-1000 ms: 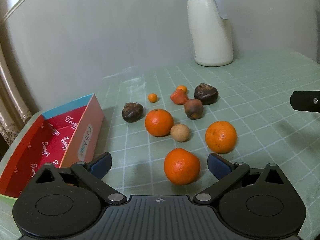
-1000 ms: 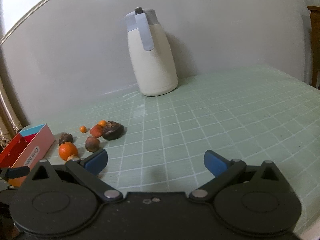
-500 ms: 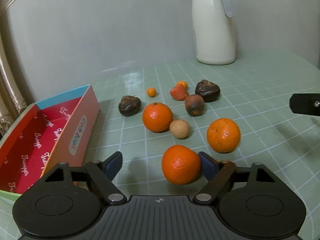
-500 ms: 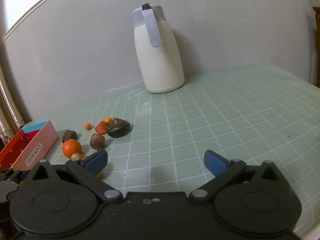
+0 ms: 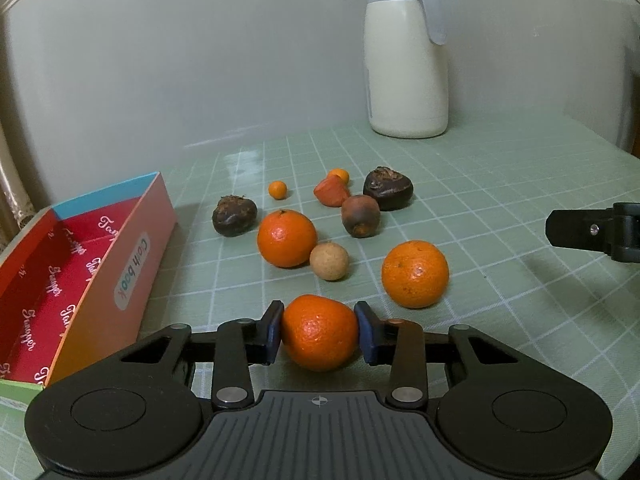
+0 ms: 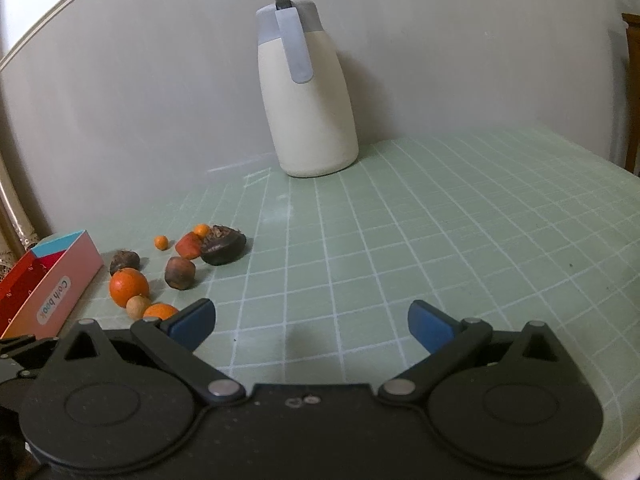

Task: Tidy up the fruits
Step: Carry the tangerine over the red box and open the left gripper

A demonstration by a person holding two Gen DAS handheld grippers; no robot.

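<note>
My left gripper (image 5: 320, 329) is closing its jaws on the nearest orange (image 5: 319, 344), which sits on the green checked tablecloth; both blue pads touch its sides. Two more oranges (image 5: 287, 238) (image 5: 415, 273) lie beyond it with a tan round fruit (image 5: 329, 261), three dark brown fruits (image 5: 234, 215) (image 5: 360, 215) (image 5: 387, 188), a red-orange piece (image 5: 330, 192) and two tiny orange fruits (image 5: 277, 190) (image 5: 339, 175). An open red box (image 5: 120, 280) stands to the left. My right gripper (image 6: 312, 322) is open over bare cloth, right of the fruit group (image 6: 180, 272).
A cream jug with a grey lid (image 5: 406, 60) (image 6: 306, 96) stands at the back by the wall. One finger of the right gripper (image 5: 580, 232) juts in from the right edge of the left wrist view. The red box (image 6: 52, 292) sits at the table's left edge.
The left jaws have come in from wide apart until both pads touch the nearest orange. The right gripper has stayed open and has hardly moved.
</note>
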